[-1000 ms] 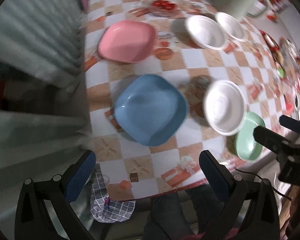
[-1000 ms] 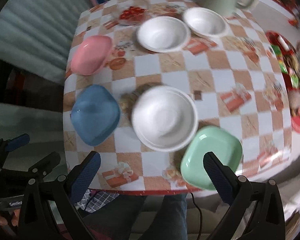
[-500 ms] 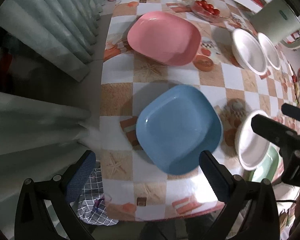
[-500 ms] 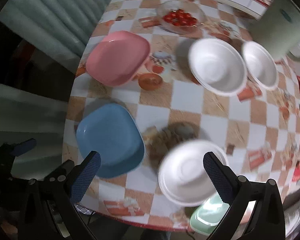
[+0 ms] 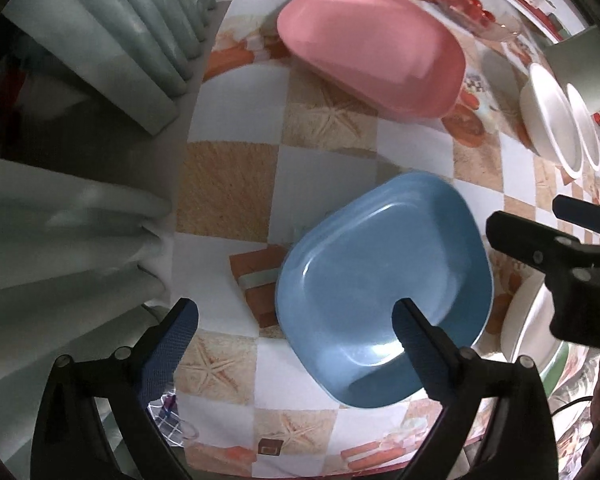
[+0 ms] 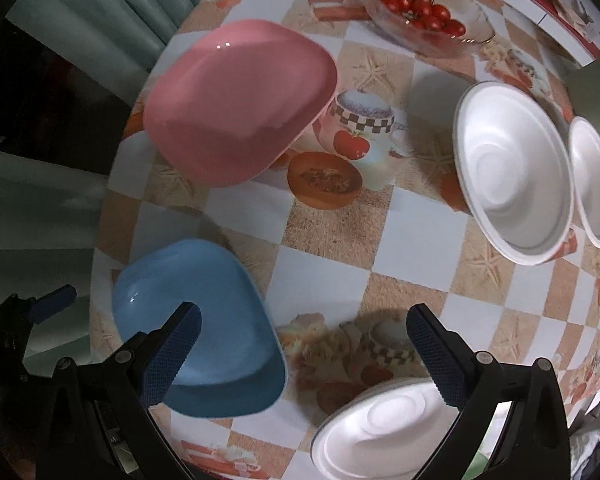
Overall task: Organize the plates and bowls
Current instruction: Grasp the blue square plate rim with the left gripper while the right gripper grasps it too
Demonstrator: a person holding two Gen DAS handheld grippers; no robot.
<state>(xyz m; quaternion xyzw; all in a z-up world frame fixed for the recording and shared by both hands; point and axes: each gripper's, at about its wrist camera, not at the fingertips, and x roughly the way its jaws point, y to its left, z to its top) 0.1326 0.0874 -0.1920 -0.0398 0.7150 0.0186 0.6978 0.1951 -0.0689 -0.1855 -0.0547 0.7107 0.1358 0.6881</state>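
Three white bowls point(image 6: 512, 168), one pink plate point(image 6: 240, 100), one blue plate point(image 6: 204, 320), one green plate point(image 5: 556, 364).

this looks like a home dining corner: a table point(image 6: 332, 232) under a checkered oilcloth printed with mugs and starfish, a glass bowl of cherry tomatoes point(image 6: 426, 14), plastic plates point(image 6: 240, 100) and white bowls point(image 6: 512, 168), pale curtains point(image 5: 100, 40) just beside it.

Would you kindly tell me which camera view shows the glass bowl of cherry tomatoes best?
The right wrist view: the glass bowl of cherry tomatoes shows nearly whole and sharp. In the left wrist view it is small, blurred and partly hidden behind the pink plate.
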